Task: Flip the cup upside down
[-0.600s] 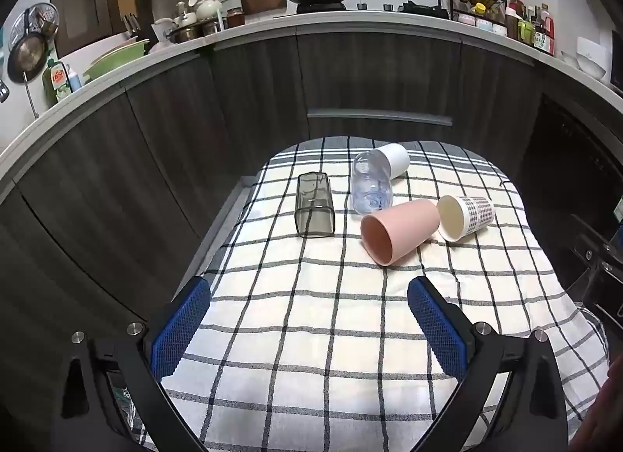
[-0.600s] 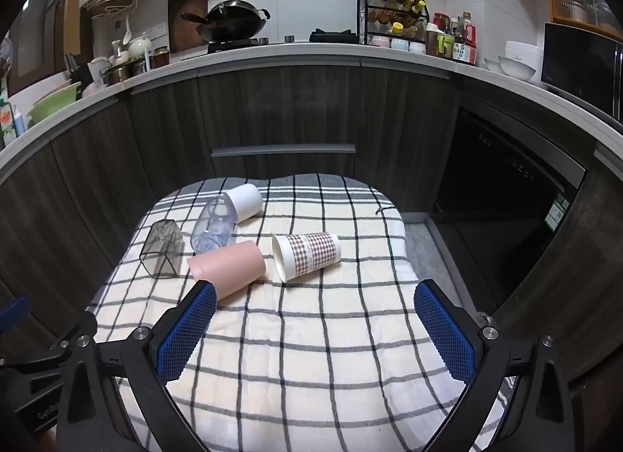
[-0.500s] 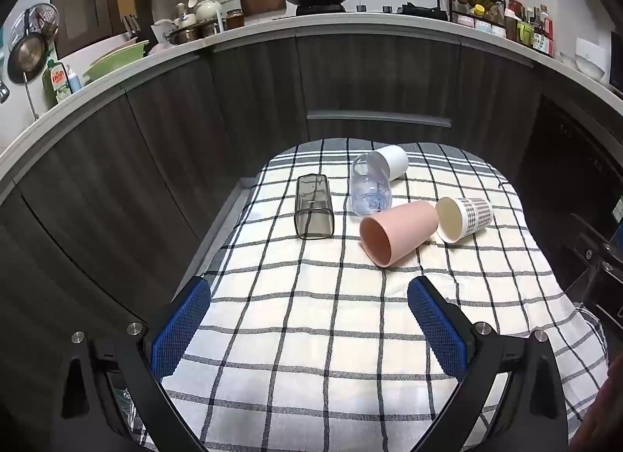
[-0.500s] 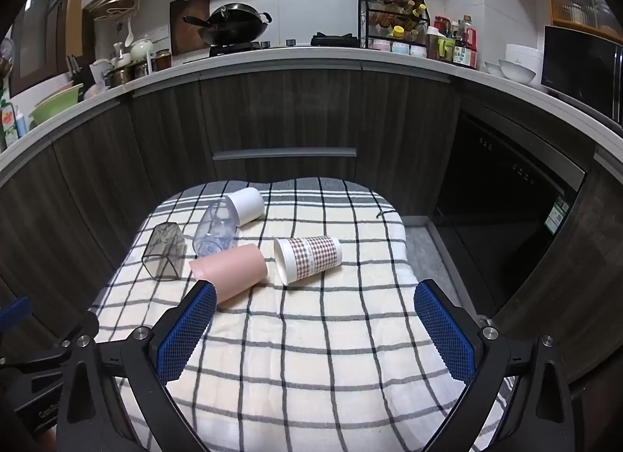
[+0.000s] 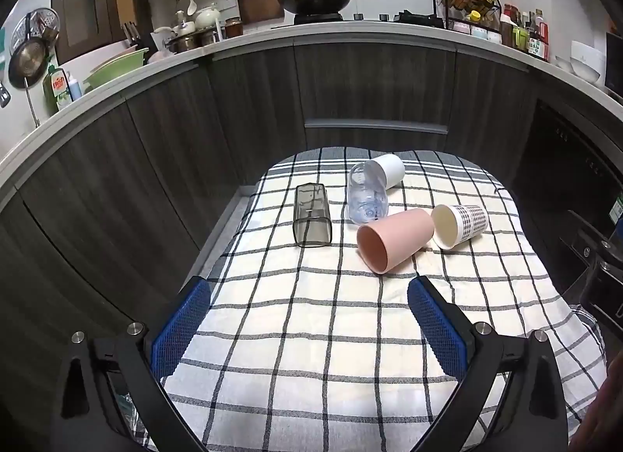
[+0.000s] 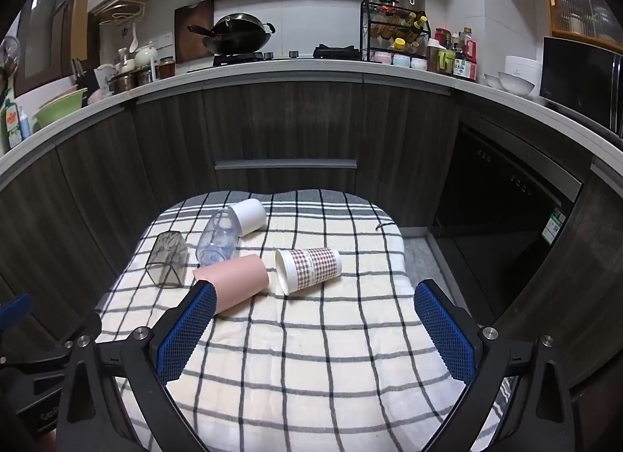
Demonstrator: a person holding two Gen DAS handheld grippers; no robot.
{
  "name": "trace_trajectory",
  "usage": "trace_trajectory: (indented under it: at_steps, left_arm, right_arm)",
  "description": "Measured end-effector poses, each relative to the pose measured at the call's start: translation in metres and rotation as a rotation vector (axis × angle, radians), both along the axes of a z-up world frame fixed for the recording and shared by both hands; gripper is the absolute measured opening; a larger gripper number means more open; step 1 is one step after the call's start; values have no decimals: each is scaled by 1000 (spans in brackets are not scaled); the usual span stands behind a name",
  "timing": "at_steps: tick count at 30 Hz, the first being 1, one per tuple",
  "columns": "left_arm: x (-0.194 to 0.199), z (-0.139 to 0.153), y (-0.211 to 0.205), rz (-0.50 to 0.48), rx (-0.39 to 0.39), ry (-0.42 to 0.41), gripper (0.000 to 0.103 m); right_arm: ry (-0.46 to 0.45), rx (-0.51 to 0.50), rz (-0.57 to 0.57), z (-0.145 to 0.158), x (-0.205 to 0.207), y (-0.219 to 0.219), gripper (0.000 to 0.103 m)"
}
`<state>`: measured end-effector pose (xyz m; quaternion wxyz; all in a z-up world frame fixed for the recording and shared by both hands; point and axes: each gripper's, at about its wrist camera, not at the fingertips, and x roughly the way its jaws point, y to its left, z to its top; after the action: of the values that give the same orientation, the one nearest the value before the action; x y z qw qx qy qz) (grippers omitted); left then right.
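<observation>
Both grippers edge slightly closer: left gripper (image 5: pixel 307 319) and right gripper (image 6: pixel 313 329) hover with fingers spread, empty. Pink cup (image 5: pixel 393 240) lies sideways on the tabletop (image 5: pixel 311 374), ungrasped.

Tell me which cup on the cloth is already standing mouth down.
The smoky grey square cup, far left of the group. It stands upright on its rim, while the pink cup, checked paper cup and clear cup lie on their sides.

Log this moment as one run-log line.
left hand-held gripper open, empty | right hand-held gripper open, empty | pink cup on its side | no contact
</observation>
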<state>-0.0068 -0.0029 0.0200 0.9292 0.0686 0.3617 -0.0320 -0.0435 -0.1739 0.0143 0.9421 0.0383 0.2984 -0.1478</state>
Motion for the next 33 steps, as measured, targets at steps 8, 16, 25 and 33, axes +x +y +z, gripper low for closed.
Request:
trace_trajectory:
  at_steps: [8, 16, 25, 33]
  left_arm:
    - [-5, 2, 6, 4, -12, -1, 103]
    - [-9, 2, 8, 9, -17, -13, 103]
    - [-12, 3, 8, 17, -17, -29, 103]
    - [-14, 3, 6, 10, -17, -42, 103]
  right_arm:
    - [-2, 2, 1, 1, -1, 0, 102]
    - [-15, 0, 3, 4, -7, 5, 102]
    - [-19, 14, 14, 1, -11, 5, 102]
    - [-39, 11, 10, 3, -14, 3, 102]
